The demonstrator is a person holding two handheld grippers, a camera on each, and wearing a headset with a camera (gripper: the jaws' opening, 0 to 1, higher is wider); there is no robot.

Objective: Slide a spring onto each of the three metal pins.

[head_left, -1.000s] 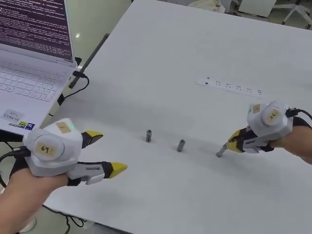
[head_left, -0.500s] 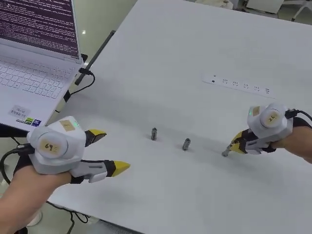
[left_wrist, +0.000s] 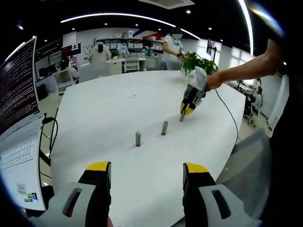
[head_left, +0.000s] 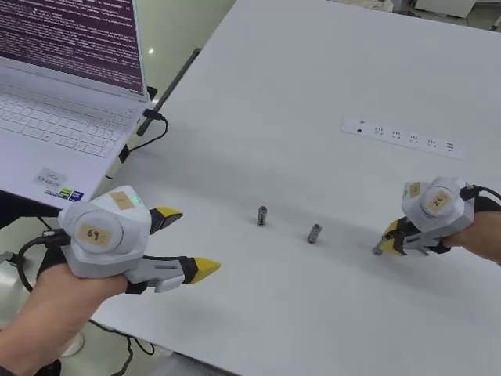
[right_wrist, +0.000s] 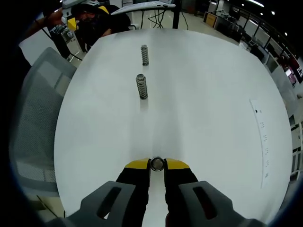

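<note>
The right gripper (head_left: 389, 241) holds its yellow-tipped jaws narrow around a small round metal piece (right_wrist: 157, 164) (pin or spring, I cannot tell which) low on the smooth white table (head_left: 297, 94). Ahead of it the nearer coiled spring (right_wrist: 142, 86) and the farther coiled spring (right_wrist: 145, 55) stand upright, apart. The left gripper (left_wrist: 147, 168) is wide apart and holds nothing

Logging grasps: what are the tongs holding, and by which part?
Right tongs pinch a spring by its upper end; left tongs hold nothing.
</note>
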